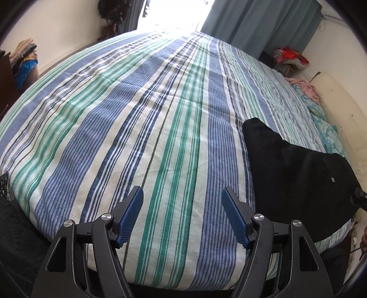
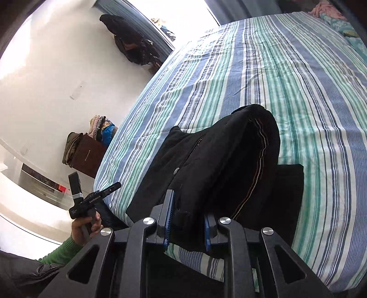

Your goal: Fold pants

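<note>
Black pants (image 2: 220,165) lie at the near right edge of the striped bed (image 1: 142,119), one bunched end lifted in the right gripper (image 2: 188,220), whose pads pinch the cloth. Left gripper (image 1: 182,206) hangs wide and empty over bare sheet beside them.

The bed (image 1: 160,114) wears a sheet striped lengthwise in blue, green, white and thin dark lines. The pants (image 2: 218,160) are black, with a pale and reddish seam line inside. Both grippers are black with blue fingers (image 1: 130,215). The sleeve (image 2: 62,249) is green, the curtain (image 1: 259,20) grey-blue.
</note>
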`<state>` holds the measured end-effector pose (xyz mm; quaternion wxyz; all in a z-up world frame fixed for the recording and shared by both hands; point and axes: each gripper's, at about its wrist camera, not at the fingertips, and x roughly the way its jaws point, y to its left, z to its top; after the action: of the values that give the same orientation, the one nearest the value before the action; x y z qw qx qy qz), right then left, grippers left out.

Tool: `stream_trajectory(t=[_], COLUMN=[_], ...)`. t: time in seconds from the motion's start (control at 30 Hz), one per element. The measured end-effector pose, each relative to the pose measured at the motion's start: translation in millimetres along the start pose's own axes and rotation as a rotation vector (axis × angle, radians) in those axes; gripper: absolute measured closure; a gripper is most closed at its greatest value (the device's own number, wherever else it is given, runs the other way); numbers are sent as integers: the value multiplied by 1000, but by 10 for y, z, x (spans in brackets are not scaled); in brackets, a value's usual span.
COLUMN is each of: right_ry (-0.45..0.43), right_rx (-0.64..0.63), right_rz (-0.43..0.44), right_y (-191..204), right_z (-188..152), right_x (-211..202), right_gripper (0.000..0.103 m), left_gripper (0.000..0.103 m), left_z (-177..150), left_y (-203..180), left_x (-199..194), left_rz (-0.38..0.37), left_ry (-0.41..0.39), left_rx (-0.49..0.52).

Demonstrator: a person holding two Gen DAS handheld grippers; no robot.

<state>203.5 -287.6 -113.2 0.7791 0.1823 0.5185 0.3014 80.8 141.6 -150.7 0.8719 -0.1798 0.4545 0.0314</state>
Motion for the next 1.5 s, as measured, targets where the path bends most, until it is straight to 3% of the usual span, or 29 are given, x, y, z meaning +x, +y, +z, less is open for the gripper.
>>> stream_trajectory(t=[0.13,0.33,0.4,0.47,0.5,0.6,0.77,0.83,0.9,0.97,1.0,1.03,1.07,1.2,1.3,1.37,1.43,1.5], right_ry=[6,58,20,8,9,-51,-174,-170,-132,-55,-28,-51,-84,-131,-151,-155,-128,-56], right_rx=[50,159,179,197,178,72,-16,-3,52,124,165,179,186,51,-50,-81,-89,-64], right_rz=[-33,-113,-105,-104,-151,-260,-151,-59,-79,-231,-265,-277,-260,-347,-363,-374,-417,-460], right_y=[-372,-1019,-1073,-1064,-1032,-836,-501,-497,-648,-964,-1097,-1162,-1161,-739,-335,-175,-152,-270], right_z=[-164,-547,-608,-589,-559,-377,124,272,308,227,160,96,64,-53,-282,-483,-672,-841], right_x=[-87,265,272,195,132,-137,-270,-80,189,482,564,539,466,123,-60,-66,57,271], right_gripper=[81,80,77,67,62,62,62,62,62,73,93,103,103,99,96,83,59,58], left_gripper=[30,30,30,30,30,23,21,21,21,21,21,21,21,21,20,20,20,19], left_z=[-28,-121,-163,-180,-179,-175,-272,-335,-421,-514,-548,-562,-565,-525,-514,-536,-571,-588], left_y=[-115,-392,-518,-646,-715,-987,-1500,-1627,-1680,-1658,-1629,-1596,-1573,-1577,-1635,-1652,-1656,-1660], left_x=[-16,-20,-38,-88,-130,-215,-69,45,180,292,296,265,210,78,131,199,241,226], left_rz=[1,-7,-8,-21,-33,-68,-108,-99,-79,-57,-56,-60,-67,-58,-15,-1,15,22], left_ry=[-4,11,17,19,11,-27,-12,10,54,99,108,108,104,90,110,132,139,137], left_rx=[47,148,197,236,252,316,449,492,525,543,538,527,515,482,470,464,469,475])
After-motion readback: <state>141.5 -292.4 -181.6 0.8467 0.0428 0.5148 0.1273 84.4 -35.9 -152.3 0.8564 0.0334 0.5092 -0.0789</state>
